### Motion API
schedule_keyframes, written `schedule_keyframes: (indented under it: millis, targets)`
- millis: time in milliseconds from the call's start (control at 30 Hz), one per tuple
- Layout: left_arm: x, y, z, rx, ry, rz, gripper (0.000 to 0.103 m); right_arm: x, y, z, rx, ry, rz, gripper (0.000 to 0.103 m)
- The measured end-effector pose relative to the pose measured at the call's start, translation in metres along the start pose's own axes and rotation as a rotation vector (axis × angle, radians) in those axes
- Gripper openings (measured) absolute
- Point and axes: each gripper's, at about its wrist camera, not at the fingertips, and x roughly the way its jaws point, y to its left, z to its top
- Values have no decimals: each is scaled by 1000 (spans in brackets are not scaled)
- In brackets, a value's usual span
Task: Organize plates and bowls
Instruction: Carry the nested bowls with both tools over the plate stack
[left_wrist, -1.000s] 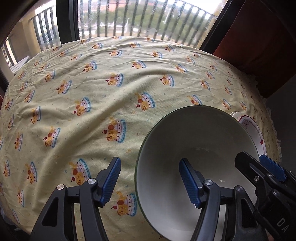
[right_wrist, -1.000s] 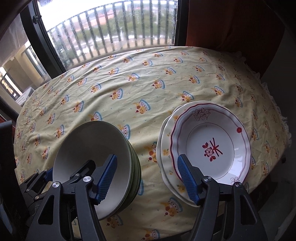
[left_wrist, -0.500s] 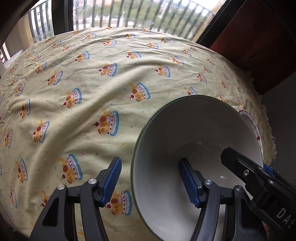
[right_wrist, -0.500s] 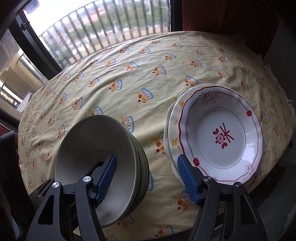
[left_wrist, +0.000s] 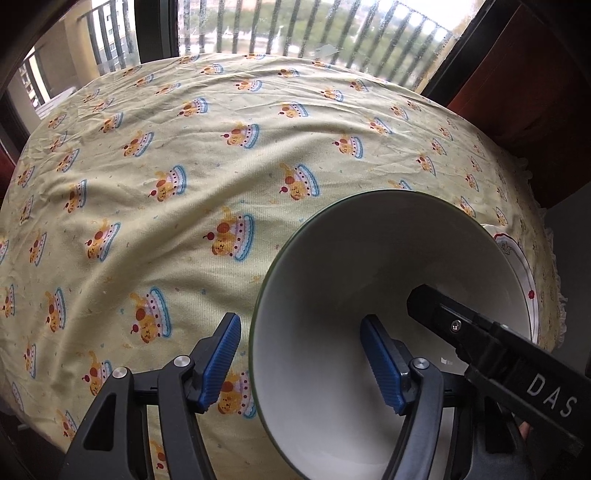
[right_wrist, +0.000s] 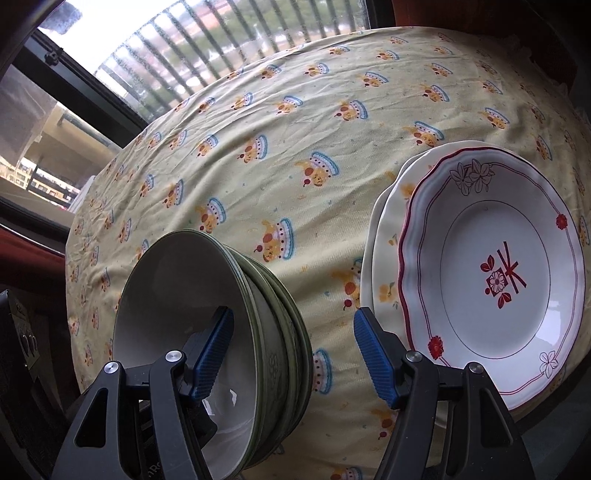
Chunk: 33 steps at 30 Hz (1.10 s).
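Note:
A stack of green-rimmed bowls (left_wrist: 369, 266), white inside, stands near the table's front edge. My left gripper (left_wrist: 301, 363) straddles the stack's left rim, one pad outside and one inside. Its jaws are opening and neither pad presses on the rim. My right gripper (right_wrist: 291, 356) straddles the opposite wall of the bowls (right_wrist: 177, 280). Its jaws are closing, with gaps left on both sides of the wall. A black finger of the right gripper (left_wrist: 443, 314) reaches into the top bowl. Right of the bowls lies a red-patterned plate (right_wrist: 495, 280) on a cream plate (right_wrist: 388, 258).
A yellow tablecloth (left_wrist: 221, 155) with a cake print covers the round table. Behind it is a window with a balcony railing (left_wrist: 295, 26). A dark red curtain (left_wrist: 535, 92) hangs at the back right. The plates sit close to the table's front right edge.
The right gripper has sunk and tilted towards the bowls, and its finger now reaches further into the top bowl. The left gripper has stayed astride the rim.

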Motion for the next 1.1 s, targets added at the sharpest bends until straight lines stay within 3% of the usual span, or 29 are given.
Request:
schedule_keyframes:
  millis: [267, 467, 533, 767, 1100]
  targets:
    - [0, 4, -3, -94, 6, 2, 69, 16, -10, 9, -28, 83, 112, 57]
    - [-3, -9, -2, -46, -7, 6, 51, 16, -6, 9, -60, 101, 155, 42]
    - [-2, -8, -1, -50, -4, -2, 50, 16, -4, 9, -58, 105, 158, 37]
    - [-3, -2, 0, 1, 8, -46, 47, 12, 6, 6, -59, 100, 76, 38]
    - [-17, 11, -1, 149, 37, -115, 43, 0, 24, -14, 9, 90, -22, 38]
